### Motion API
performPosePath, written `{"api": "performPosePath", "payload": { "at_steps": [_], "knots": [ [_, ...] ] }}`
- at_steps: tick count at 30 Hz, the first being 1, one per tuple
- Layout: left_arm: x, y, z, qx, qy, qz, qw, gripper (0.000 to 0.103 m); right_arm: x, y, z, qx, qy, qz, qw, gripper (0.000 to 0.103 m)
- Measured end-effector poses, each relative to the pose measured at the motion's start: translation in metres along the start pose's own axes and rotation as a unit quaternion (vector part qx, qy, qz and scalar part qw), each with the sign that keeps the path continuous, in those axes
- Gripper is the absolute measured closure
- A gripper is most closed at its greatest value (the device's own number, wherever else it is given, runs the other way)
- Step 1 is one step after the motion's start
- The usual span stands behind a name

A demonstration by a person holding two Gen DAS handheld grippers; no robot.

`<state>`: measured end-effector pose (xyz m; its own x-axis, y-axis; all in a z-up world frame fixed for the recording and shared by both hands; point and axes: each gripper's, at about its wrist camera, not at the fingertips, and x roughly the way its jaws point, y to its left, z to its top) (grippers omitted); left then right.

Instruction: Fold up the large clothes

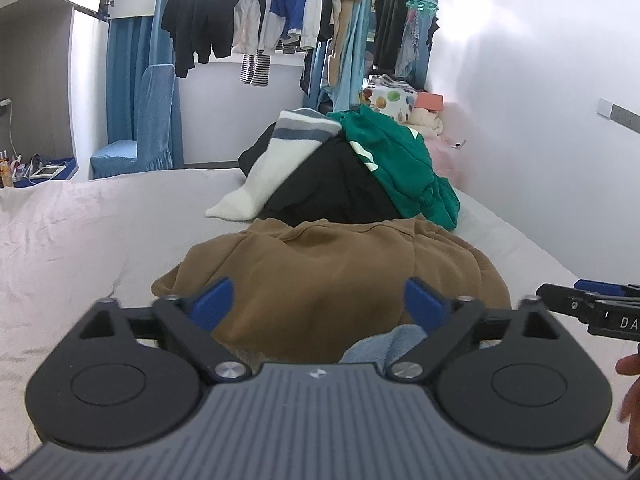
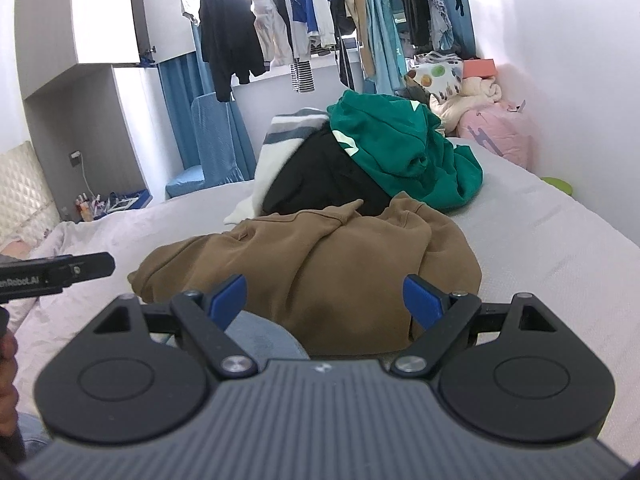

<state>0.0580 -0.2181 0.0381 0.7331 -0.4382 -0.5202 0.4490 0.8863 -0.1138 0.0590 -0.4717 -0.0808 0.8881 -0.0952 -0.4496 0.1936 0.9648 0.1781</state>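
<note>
Left wrist view: my left gripper (image 1: 320, 304) is spread wide, pinching nothing, with the brown hoodie (image 1: 332, 276) bunched just ahead on the bed (image 1: 80, 232). My right gripper (image 2: 326, 300) is spread too, also just before it. Soft, thick and floppy, I judge; I'd pinch its near hem at two corners.

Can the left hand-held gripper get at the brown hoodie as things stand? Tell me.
Probably yes. The left hand-held gripper is open and points straight at the brown hoodie, the nearest garment on the bed, with nothing lying between them.
</note>
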Motion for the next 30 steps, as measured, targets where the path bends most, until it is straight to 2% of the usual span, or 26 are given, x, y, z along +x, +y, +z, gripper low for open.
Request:
{"api": "performPosePath", "payload": {
  "at_steps": [2, 3, 16, 30],
  "knots": [
    [0.005, 0.001, 0.001, -0.003, 0.004, 0.001, 1.0000, 0.001, 0.003, -0.002, 0.002, 0.002, 0.001, -0.004, 1.000, 0.011],
    [0.008, 0.003, 0.002, -0.006, 0.006, 0.003, 1.0000, 0.001, 0.005, -0.003, 0.003, 0.005, 0.001, -0.004, 1.000, 0.000],
    [0.031, 0.014, 0.013, -0.018, 0.021, 0.034, 0.9990, 0.000, 0.031, -0.007, 0.011, 0.013, 0.014, -0.002, 1.000, 0.000],
    [0.034, 0.014, 0.012, -0.022, 0.024, 0.045, 0.9985, 0.000, 0.039, -0.006, 0.012, 0.005, 0.021, -0.001, 1.000, 0.000]
  ]
}}
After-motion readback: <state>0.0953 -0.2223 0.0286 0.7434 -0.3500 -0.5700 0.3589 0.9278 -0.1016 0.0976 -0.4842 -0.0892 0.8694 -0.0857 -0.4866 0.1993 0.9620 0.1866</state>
